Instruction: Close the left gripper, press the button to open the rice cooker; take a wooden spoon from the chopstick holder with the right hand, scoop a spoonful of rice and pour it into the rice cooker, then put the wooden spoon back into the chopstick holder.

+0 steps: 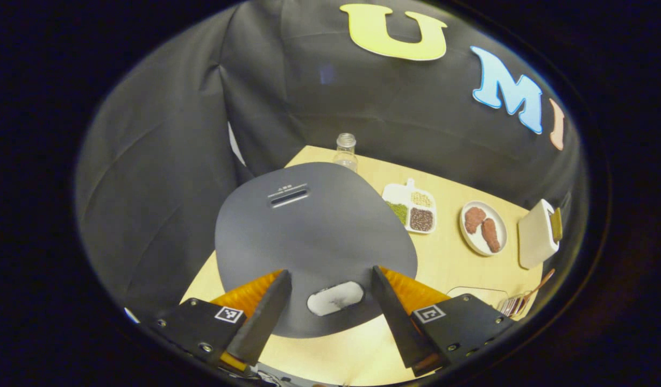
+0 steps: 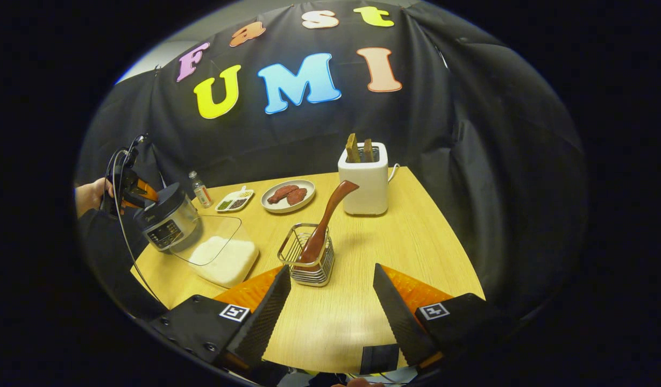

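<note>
Left claw (image 1: 330,301) is spread wide rn, hovering right over the rice cooker (image 1: 314,236), lid shut. Its pale button (image 1: 335,298) sits between my two fingers, nothing touching it afaict. From the right gripper view you can see that same claw (image 2: 127,191) w/ my hand (image 2: 88,196) on it, up over the cooker (image 2: 166,220) at the left edge of the worktop (image 2: 411,247).

Right claw (image 2: 330,306) is also spread, holding nothing, low over the near side of the worktop. Wooden spoon (image 2: 325,223) stands tilted in the wire chopstick holder (image 2: 307,263), handle leaning up to the right, just ahead of my fingers, between them in the view. Not touching it.

Clear container of rice (image 2: 222,258) sits on the worktop between the cooker and the holder, close to both.

Other stuff: white toaster (image 2: 364,180) w/ two slices sticking out at the back, plate of brownish meat pieces (image 2: 288,195) left of it, small divided dish of grains (image 2: 234,200) further left, then a little glass bottle (image 2: 201,189) just behind the cooker. Left gripper view has the same lot: bottle (image 1: 345,151), divided dish (image 1: 412,207), plate (image 1: 483,227), toaster (image 1: 537,235), plus the wire holder (image 1: 516,303) at the far right edge.
</note>
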Tool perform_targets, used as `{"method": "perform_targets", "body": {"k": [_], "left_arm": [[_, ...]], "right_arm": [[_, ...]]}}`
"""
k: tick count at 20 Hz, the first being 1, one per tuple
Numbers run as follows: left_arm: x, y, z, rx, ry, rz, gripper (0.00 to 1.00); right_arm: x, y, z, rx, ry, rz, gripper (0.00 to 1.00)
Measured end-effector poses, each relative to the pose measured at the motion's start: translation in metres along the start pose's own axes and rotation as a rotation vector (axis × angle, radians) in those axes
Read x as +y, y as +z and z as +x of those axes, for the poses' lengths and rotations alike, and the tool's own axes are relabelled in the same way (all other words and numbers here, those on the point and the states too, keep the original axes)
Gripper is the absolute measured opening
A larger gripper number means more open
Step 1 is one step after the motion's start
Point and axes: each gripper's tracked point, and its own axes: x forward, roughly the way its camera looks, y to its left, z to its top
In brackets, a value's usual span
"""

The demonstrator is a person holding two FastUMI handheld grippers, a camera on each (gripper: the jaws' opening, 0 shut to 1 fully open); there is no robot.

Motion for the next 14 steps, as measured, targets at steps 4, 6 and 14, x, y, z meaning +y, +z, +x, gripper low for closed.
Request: {"method": "perform_targets", "body": {"k": [4, 6, 14], "left_arm": [[-0.024, -0.029, -0.055, -0.100, -0.076, 0.005, 0.95], [-0.021, -0.032, -0.086, -0.178, -0.082, 0.079, 0.96], [-0.017, 0.021, -0.292, -0.706, -0.229, 0.082, 0.94]], "right_arm": [[0.004, 0.013, -0.001, -0.030, -0.007, 0.015, 0.98], [0.010, 0.027, -0.001, -0.059, -0.021, 0.023, 0.98], [0.047, 0.126, -0.049, -0.260, -0.062, -0.062, 0.98]]}}
